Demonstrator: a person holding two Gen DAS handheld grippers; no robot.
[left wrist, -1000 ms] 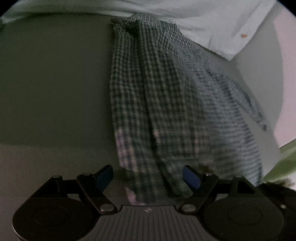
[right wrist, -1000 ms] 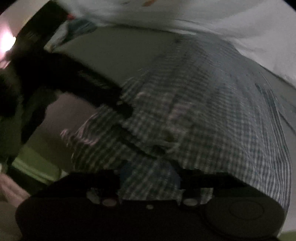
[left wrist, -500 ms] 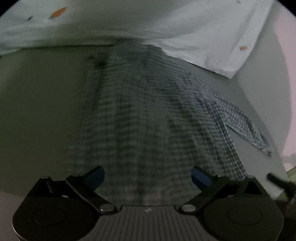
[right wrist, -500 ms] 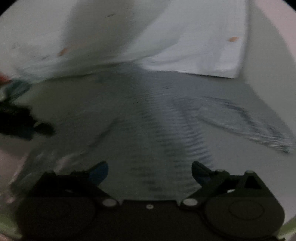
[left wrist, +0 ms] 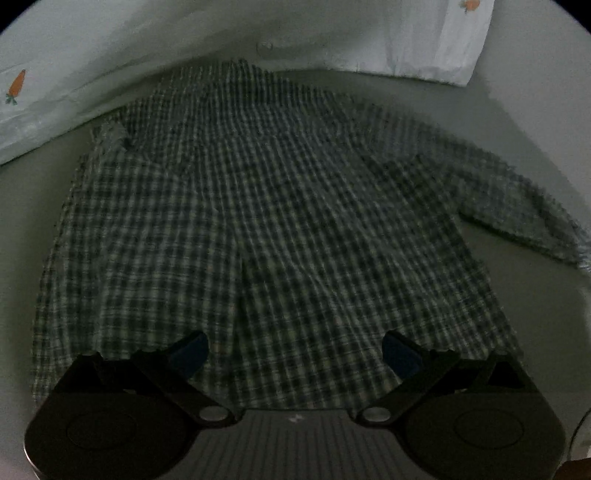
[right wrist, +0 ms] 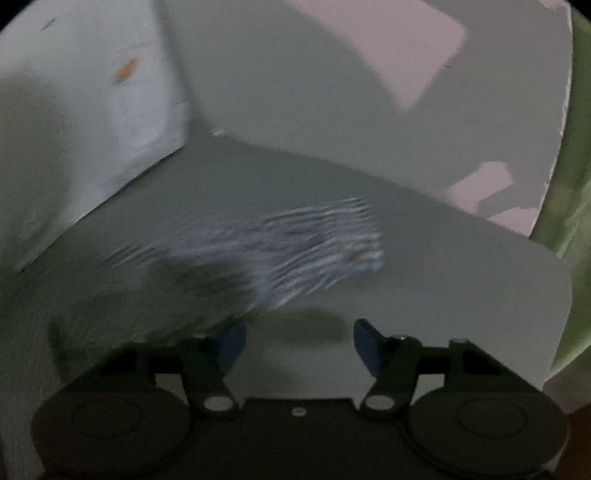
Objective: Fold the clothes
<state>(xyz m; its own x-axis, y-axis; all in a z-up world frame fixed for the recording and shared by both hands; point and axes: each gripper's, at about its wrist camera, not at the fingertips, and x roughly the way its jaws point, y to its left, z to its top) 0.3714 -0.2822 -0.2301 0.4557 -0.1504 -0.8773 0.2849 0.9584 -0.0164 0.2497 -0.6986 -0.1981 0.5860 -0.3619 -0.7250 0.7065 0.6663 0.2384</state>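
Now checked shirt (left wrist: 280,221) spread flat

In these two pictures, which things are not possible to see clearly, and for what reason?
- Checked shirt, left wrist view: its near hem is hidden behind the open left gripper.
- Shirt sleeve, right wrist view: motion blur smears the pattern, so its cuff and lie cannot be read.
- White carrot-print cloth: cut off by the picture's top edge; its full shape is unknown.
- Right gripper: open, over the grey surface; contact cannot be told.
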